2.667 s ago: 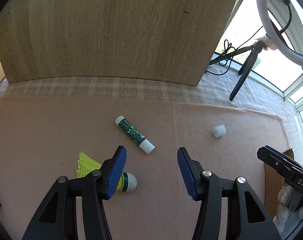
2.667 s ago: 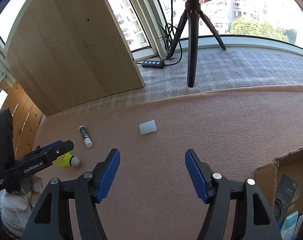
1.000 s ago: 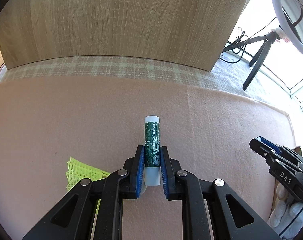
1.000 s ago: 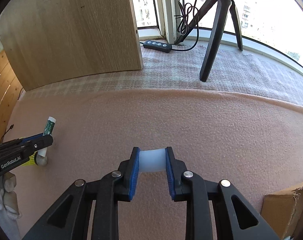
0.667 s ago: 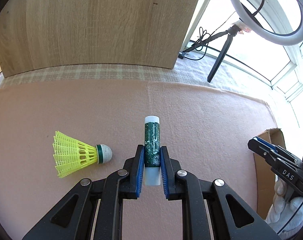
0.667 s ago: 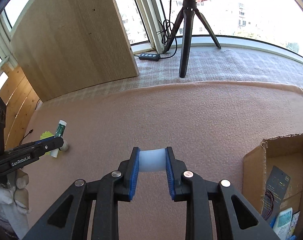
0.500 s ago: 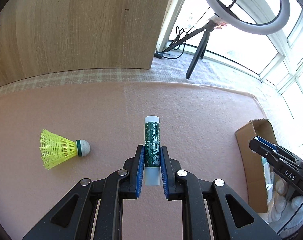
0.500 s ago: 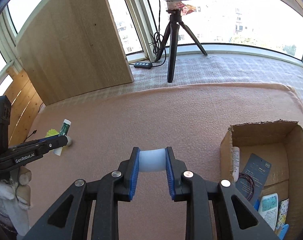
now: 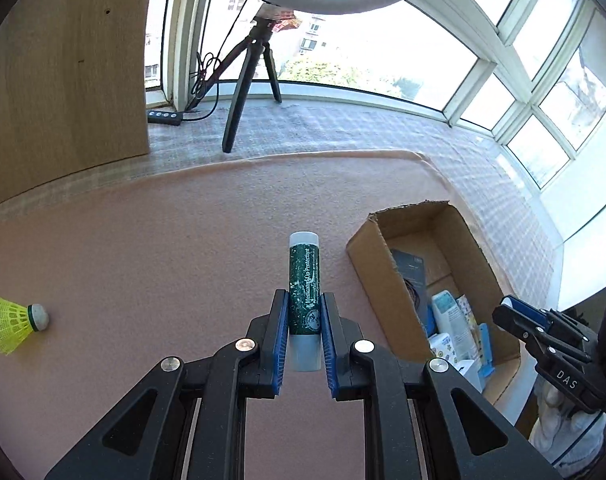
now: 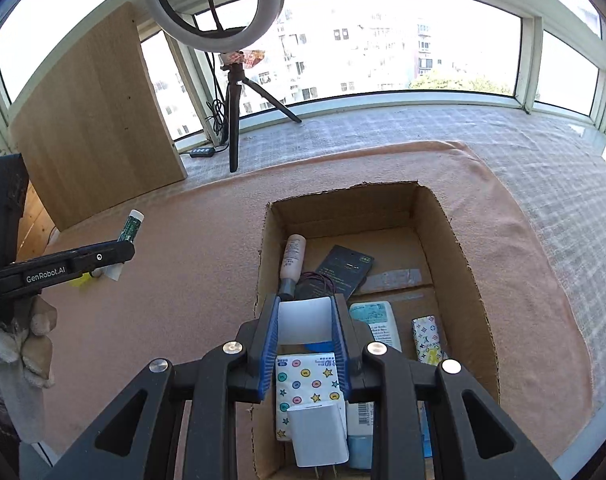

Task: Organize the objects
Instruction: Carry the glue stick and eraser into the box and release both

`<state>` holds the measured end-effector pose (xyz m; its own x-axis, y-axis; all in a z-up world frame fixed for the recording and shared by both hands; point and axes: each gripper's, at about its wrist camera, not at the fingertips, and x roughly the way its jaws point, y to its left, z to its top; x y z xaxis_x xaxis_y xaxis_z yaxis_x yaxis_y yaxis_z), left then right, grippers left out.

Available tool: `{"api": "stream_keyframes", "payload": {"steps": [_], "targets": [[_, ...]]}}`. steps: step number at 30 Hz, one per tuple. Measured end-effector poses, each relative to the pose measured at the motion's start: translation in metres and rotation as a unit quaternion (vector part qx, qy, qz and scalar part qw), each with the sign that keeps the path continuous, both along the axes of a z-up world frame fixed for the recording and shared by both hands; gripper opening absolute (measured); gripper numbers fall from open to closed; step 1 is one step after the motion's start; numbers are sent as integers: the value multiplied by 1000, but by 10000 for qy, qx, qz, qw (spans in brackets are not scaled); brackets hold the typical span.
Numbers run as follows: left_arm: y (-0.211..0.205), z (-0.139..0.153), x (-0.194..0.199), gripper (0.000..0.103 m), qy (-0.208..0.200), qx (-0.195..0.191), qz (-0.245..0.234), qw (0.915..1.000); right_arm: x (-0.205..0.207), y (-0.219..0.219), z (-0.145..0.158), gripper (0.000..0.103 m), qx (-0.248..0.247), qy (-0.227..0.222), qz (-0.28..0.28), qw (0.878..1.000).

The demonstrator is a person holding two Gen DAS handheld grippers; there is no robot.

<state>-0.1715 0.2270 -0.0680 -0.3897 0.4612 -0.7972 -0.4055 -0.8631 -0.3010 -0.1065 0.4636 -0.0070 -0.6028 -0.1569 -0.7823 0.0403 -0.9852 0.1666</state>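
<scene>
Grippers in both hands carry small items above a pink fleece blanket (image 9: 143, 260) by a sunlit bay window. Clamped between the blue pads of the left gripper (image 9: 305, 320), a dark green lip-balm tube with translucent white ends (image 9: 304, 284) lies with its long axis along the fingers, one end pointing away from the camera toward the far window and the other back between the jaws. Seen from the right wrist camera, the same tube tilts upward and to the right, clear of the blanket. The right gripper (image 10: 305, 330) is closed on a short white translucent plastic cap (image 10: 304, 320), held over the near end of an open brown cardboard box (image 10: 447, 232). The box holds a pale pink tube, a black card, tissue packs and a white charger. At far left, a yellow plastic shuttlecock (image 9: 13, 318) lies on the blanket, its cork tip pointing right. A ring light on a black tripod (image 10: 233, 112) stands on the far side.
</scene>
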Motion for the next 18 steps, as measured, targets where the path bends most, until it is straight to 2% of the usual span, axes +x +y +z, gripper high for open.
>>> {"api": "stream_keyframes", "payload": {"steps": [7,18], "targets": [[67,-1,10,16,-38,59,-480,9988,25,40,0,22,-32,-12,-342,9994],[154,-13,15,16,-203,12,-1019,9946,43,62,-6,23,-86,-52,-454,9989]]}}
